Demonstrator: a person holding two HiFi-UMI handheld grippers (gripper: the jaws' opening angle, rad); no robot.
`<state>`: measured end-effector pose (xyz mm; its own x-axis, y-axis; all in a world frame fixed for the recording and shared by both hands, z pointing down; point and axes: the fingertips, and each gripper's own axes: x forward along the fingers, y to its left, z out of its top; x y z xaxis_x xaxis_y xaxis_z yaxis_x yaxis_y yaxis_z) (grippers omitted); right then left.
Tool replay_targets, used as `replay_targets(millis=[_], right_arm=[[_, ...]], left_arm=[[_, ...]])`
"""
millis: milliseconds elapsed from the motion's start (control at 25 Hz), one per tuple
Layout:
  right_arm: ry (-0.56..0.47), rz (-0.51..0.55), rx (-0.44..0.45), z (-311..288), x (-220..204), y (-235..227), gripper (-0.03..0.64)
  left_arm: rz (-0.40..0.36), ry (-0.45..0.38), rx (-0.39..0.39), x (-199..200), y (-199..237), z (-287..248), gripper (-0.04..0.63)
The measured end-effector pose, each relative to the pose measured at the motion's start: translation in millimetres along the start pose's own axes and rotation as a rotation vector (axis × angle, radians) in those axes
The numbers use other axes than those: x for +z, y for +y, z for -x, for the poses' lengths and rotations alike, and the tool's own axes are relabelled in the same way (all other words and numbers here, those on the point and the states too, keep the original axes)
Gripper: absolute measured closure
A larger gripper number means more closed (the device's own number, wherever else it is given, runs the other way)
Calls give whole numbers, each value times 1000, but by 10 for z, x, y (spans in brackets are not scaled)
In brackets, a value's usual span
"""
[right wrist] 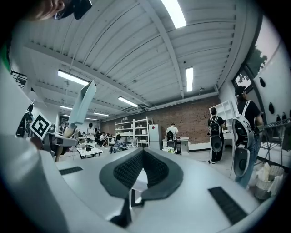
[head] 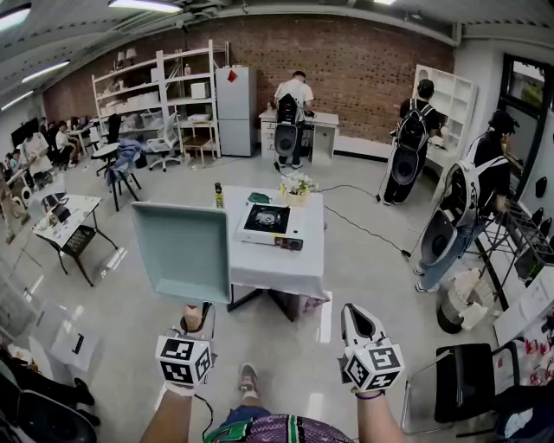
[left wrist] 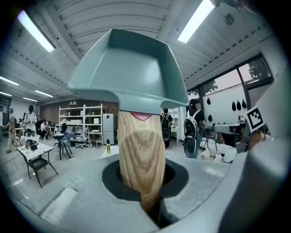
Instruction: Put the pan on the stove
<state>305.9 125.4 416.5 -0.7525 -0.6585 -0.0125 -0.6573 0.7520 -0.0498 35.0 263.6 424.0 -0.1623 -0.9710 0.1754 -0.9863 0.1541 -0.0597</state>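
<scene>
There are two grippers, the left gripper (head: pixel 198 318) and the right gripper (head: pixel 353 316). There is one pan (head: pixel 182 251), teal and square. There is one stove (head: pixel 270 223), with a single burner. One worktop (head: pixel 279 270) under a white cloth is near. On it are one yellow bottle (head: pixel 219 196) and one pot of flowers (head: pixel 297 187). Three standing people (head: pixel 295 89) (head: pixel 415 121) (head: pixel 492 169) wear packs on their backs. One fridge (head: pixel 235 111) is at the brick wall.

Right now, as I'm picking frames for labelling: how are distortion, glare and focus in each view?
Head view: fisheye bends the walls, ceiling lights glare, the stove reads clearly. Left gripper view: the pan looms huge, its wooden handle soft. Right gripper view: dark rounded corners, bright ceiling strips, the right claw soft.
</scene>
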Motion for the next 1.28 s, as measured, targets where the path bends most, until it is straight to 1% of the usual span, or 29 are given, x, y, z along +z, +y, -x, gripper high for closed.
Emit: replay_targets(millis=[200, 360, 680, 920, 1280], right_arm=[[-3, 4, -5, -10, -4, 10, 618], [-33, -60, 31, -14, 17, 22, 617], [-31, -53, 40, -86, -10, 37, 617], [-25, -66, 47, -181, -17, 14, 617], [-11, -78, 69, -417, -55, 49, 617]], left_arm=[[1, -12, -4, 19, 0, 2, 561], [-2, -16, -11, 32, -24, -25, 561], [-11, -12, -11, -4, -14, -71, 560], [-25, -12, -8, 22, -8, -149, 559], [-35, -1, 1, 6, 101, -321, 557]])
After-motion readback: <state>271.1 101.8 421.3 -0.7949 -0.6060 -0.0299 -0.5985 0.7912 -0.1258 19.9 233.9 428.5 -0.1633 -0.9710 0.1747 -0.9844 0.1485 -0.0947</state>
